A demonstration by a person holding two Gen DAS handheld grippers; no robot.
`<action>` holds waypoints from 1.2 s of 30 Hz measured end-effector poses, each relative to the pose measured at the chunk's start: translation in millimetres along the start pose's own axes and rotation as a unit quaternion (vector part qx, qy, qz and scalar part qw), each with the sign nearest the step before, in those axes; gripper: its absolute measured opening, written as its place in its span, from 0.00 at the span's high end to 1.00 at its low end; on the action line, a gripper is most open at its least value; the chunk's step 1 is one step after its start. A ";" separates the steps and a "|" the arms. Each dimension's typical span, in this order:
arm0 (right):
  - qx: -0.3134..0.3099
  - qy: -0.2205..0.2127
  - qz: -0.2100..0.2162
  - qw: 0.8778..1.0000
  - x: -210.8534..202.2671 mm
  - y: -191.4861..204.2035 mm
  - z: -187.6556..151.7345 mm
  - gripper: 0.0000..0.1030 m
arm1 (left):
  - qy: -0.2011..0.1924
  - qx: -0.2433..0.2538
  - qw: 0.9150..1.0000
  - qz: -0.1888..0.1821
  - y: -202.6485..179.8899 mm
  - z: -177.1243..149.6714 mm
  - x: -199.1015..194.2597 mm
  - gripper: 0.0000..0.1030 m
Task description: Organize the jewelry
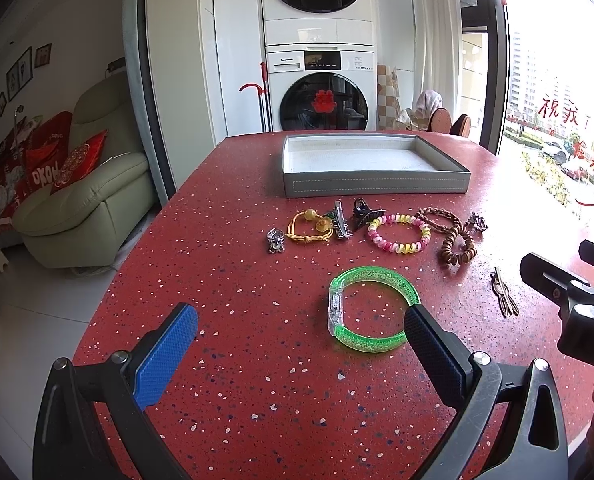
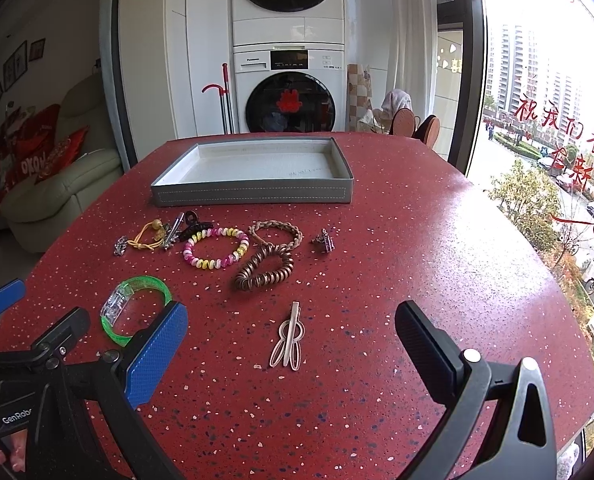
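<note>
The translucent green glitter plastic bangle point(image 1: 371, 307) is lying flat on the red speckled tabletop point(image 1: 257, 380), just ahead of the left gripper point(image 1: 301, 334), whose jaws are standing wide apart and holding nothing. The bangle is probably light, stiff and somewhat slick (the clear clasp section looks the weaker part), so pinching across the green band is likely the safer hold. The right gripper point(image 2: 291, 338) is likewise gaping, empty, over the flat pale metal hair clip point(image 2: 287, 338). Only the right wrist view is showing that clip's looped outline clearly; the left wrist view is showing more of the grey stitched tray point(image 1: 373, 188) interior, which looks bare.
</note>
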State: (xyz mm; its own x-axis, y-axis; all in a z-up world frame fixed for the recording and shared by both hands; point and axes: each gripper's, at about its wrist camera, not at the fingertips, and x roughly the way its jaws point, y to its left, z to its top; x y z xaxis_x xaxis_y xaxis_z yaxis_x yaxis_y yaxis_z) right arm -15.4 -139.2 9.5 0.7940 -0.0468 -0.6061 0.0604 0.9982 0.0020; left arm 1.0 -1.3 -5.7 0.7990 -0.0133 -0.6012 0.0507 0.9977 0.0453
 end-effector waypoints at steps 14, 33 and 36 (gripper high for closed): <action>0.020 0.094 -0.022 0.995 45.4 -13.8 12.7 0.00 | 0.096 0.022 0.995 -0.034 -1.1 17.6 45.3 0.00; 0.009 0.150 -0.004 0.989 71.0 7.3 9.8 0.91 | 0.151 0.034 0.985 -0.073 -12.8 23.4 75.0 0.73; 0.030 0.140 0.014 0.990 66.7 -1.4 12.1 0.91 | 0.153 0.027 0.984 -0.086 -7.7 25.0 75.3 0.73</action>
State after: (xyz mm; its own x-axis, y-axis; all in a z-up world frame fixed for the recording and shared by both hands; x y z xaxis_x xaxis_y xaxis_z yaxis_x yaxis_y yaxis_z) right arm 44.8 -144.1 -21.4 0.5967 0.0007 -0.8024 0.0834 0.9945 0.0629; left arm 75.7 -11.7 -31.3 0.5584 -0.1535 -0.8153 0.2086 0.9771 -0.0411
